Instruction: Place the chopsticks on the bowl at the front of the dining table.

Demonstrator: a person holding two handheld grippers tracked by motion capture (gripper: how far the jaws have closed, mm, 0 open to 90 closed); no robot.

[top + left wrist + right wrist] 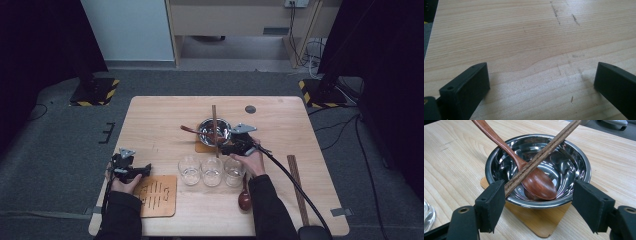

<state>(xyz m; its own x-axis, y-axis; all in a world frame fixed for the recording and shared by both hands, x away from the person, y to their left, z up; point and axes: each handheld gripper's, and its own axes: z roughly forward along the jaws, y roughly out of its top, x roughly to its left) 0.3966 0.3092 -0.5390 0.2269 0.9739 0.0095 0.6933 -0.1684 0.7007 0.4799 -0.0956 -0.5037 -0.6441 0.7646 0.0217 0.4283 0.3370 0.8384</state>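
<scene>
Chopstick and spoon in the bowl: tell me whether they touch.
Touching. The right gripper view shows the chopstick lying straight across the spoon where handle meets scoop, inside the steel bowl, no gap between them.

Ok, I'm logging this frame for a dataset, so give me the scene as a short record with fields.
bowl: steel bowl on a wooden coaster
in bowl: wooden spoon, chopsticks laid across the rim
glasses: three glasses in a row
left gripper: open over bare table
right gripper: open, at the bowl's near rim
also: second spoon, slotted wooden mat
</scene>
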